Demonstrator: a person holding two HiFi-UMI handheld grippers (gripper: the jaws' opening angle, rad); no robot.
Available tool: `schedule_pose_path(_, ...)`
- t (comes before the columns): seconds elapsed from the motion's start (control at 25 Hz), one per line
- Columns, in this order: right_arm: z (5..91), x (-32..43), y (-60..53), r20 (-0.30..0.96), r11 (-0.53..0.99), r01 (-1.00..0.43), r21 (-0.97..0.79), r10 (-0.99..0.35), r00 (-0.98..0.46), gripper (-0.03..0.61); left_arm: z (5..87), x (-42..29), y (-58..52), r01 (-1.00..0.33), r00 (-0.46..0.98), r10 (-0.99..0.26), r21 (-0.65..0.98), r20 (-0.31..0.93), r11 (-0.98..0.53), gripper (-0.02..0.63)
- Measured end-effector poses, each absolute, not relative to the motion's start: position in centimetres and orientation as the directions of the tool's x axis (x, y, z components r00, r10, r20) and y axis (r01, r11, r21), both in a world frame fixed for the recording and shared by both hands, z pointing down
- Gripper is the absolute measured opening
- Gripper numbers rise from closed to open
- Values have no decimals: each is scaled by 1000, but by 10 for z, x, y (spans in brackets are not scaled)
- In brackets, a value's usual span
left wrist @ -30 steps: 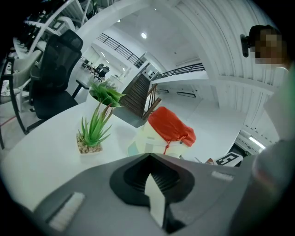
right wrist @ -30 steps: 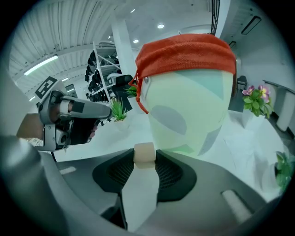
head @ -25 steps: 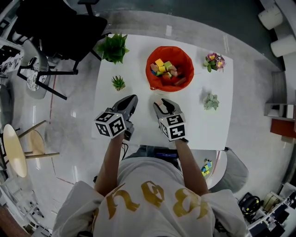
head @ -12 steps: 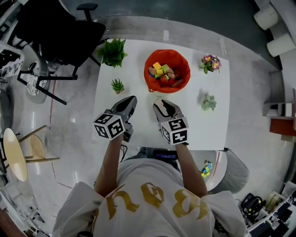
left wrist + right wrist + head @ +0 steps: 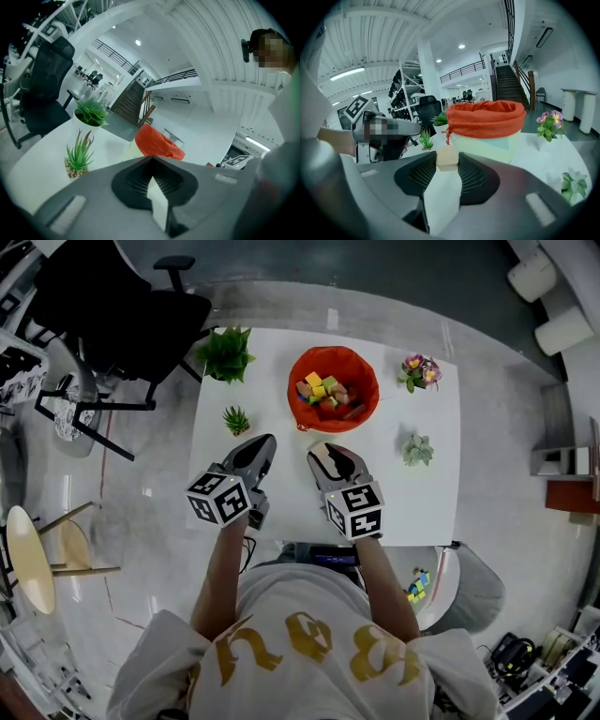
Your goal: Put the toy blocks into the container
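Note:
An orange-lined container (image 5: 333,388) stands at the far middle of the white table (image 5: 412,502) with several coloured blocks inside. My right gripper (image 5: 328,452) hovers in front of it, shut on a small tan block (image 5: 447,158). In the right gripper view the container (image 5: 485,123) rises just behind that block. To its left, my left gripper (image 5: 262,443) has its tips together and nothing between them. In the left gripper view those jaws (image 5: 150,161) meet at a point, with the container (image 5: 157,143) ahead and to the right.
A big leafy plant (image 5: 225,351) and a small spiky one (image 5: 236,418) stand on the table's left. A pink flower pot (image 5: 417,371) and a pale succulent (image 5: 415,450) are on its right. A black office chair (image 5: 112,306) is beyond the left corner.
Both grippers have lifted a little above the table and look slightly larger in the head view. The right one still grips the tan block.

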State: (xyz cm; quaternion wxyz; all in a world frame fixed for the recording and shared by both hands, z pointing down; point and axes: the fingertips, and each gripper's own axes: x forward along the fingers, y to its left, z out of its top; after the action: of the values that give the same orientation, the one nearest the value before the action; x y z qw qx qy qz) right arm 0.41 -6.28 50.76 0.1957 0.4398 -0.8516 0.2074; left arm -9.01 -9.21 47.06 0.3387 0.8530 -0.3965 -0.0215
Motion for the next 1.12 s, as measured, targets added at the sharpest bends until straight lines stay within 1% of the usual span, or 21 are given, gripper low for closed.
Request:
schedule_pose_path(0.2, 492, 7, -64, 479, 516, -829, -216, -683, -551, 175, 463, -87, -94, -655, 690, -690, 592, 217, -469, 0)
schedule_pose_path(1.12, 435, 35, -76, 366, 455, -868, -198, -787, -496, 175, 430, -65, -110, -625, 722, -674, 567, 159, -536, 0)
